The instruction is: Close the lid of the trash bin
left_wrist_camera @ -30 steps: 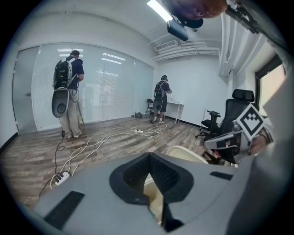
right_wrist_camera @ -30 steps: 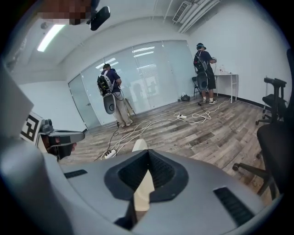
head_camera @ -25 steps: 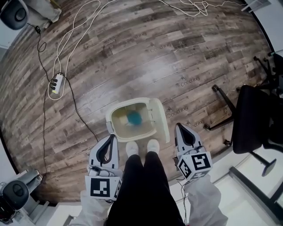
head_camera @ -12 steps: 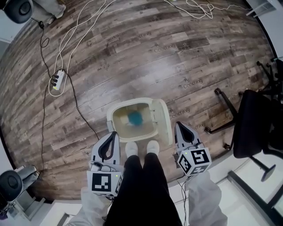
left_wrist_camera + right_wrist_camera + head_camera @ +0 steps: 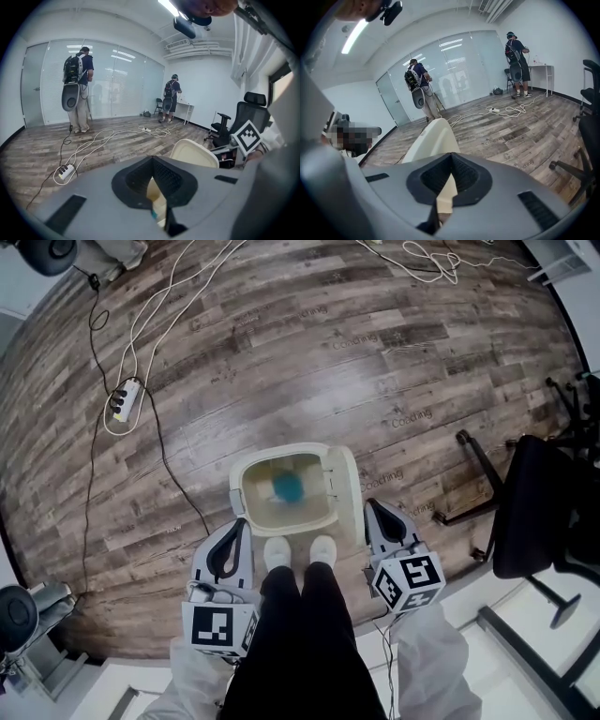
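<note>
The head view looks from above the person steeply down at the wood floor (image 5: 281, 352). It takes in the left gripper (image 5: 241, 529) and right gripper (image 5: 371, 509) near its lower edge, with the trash bin (image 5: 277, 453) between and just beyond their tips. Each gripper view sits close behind its own jaws, low down, and faces roughly level across the room toward the glass wall (image 5: 117, 79). Both share the raised lid (image 5: 194, 152), which stands near: just right of the left gripper's jaws and just left of the right gripper's.

The person wears black trousers (image 5: 300, 638), white shoes (image 5: 277, 551) and pale sleeves (image 5: 428, 664).
</note>
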{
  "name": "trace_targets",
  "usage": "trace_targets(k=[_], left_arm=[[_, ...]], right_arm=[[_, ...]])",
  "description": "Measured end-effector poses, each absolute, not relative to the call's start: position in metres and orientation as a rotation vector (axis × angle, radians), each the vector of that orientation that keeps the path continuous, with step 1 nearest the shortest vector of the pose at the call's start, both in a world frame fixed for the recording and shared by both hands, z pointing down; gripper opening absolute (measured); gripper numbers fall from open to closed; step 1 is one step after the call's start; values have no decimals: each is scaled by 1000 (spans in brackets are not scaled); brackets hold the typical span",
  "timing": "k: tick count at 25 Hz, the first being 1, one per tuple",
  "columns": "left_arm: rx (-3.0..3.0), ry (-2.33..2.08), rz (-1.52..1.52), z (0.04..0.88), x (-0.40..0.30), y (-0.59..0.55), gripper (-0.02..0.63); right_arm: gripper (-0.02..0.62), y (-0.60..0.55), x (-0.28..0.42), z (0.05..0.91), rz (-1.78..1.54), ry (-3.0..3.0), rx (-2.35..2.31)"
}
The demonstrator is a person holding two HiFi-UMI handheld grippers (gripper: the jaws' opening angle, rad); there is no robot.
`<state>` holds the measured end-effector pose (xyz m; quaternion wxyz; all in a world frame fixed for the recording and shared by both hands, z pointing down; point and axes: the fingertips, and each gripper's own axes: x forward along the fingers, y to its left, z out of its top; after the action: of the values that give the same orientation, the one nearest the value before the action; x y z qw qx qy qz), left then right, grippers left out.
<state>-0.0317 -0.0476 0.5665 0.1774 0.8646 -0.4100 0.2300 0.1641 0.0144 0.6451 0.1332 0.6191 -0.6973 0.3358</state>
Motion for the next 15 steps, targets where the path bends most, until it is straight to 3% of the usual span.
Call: trace_targets(k=[15], left_arm=[[2375,-1241,627,570,-91,-56,5]], right_arm=[[24,-8,89,658,1028,-2072,1652]])
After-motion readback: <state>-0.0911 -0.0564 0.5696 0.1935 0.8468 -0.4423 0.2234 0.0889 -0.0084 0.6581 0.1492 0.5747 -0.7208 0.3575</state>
